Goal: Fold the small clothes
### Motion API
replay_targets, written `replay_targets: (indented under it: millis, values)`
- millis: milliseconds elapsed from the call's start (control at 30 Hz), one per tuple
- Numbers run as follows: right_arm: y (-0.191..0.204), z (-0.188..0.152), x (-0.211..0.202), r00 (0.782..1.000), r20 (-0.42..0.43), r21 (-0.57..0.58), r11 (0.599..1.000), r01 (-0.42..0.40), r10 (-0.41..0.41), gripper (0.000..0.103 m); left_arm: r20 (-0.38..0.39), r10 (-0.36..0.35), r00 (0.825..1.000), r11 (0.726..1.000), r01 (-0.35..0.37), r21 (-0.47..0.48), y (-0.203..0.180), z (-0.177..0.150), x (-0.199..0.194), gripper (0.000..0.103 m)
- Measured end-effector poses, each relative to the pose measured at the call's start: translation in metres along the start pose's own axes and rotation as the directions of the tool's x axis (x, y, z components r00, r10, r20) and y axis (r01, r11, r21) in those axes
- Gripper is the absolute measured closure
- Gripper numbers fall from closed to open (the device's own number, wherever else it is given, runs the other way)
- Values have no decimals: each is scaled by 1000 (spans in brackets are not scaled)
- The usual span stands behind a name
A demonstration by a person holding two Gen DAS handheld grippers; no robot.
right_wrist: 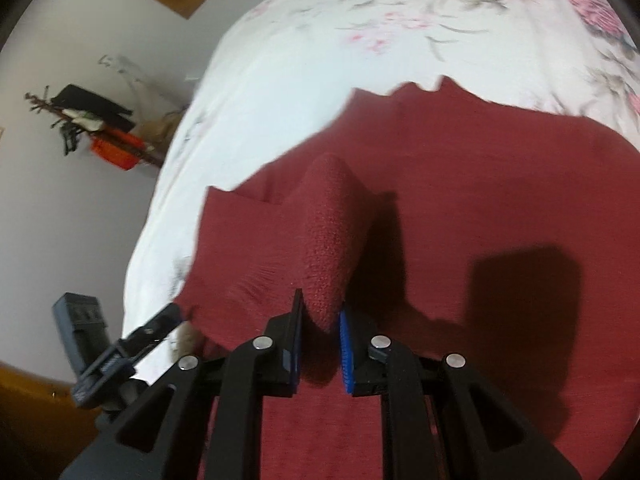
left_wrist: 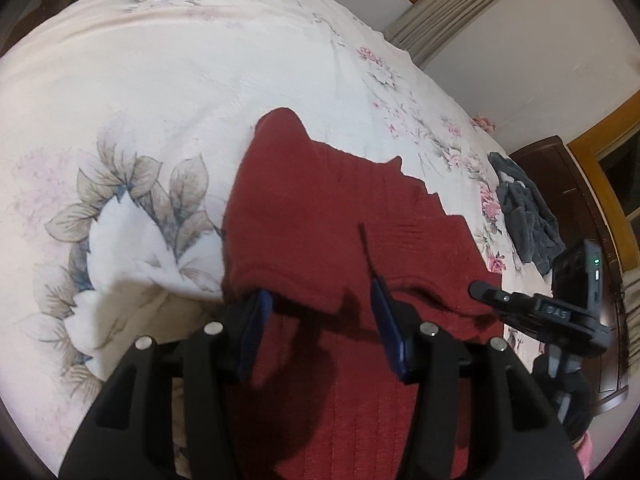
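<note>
Item: red knit garment (left_wrist: 320,208) on bed (left_wrist: 200,80), mid-fold, both grippers at near edge.

Detail: Left gripper (left_wrist: 320,308) jaws spread wide, nothing betw. pads; folded near hem lies just ahead, running crosswise to the jaws. Right gripper (right_wrist: 322,320) jaws nearly closed, pinching a raised ridge of the same cloth, which peaks up away from the cam. Garment: dark red, ribbed/knit texture, lying mostly flat on floral bedspread, far edge jagged, long axis approx. left-right across both views. Right is the one w/ hold; left hovers close over fabric, apart from it as far as can be told. Judged: next move turns on left taking the hem beside right's pinch. Grey clothing (left_wrist: 524,216) lies well apart, toward bed edge.
</note>
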State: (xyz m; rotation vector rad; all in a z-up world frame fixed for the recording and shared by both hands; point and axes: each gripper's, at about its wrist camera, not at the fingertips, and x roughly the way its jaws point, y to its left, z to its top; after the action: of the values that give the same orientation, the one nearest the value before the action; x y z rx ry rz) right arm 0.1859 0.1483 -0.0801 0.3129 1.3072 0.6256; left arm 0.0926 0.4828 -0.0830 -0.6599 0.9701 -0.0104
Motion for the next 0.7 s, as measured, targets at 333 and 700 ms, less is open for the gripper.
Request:
replay_targets:
  millis: [333,700]
  values:
    - [-16,-15,34,986,-76,-29,989,147,-148,85,-63,74,995,997,-74,-4,9,3,28,53]
    - [74,-13,2,970,59,-299,922,244,-237,53,4,-11,1000,1000,11,17,-8,9,-20,49]
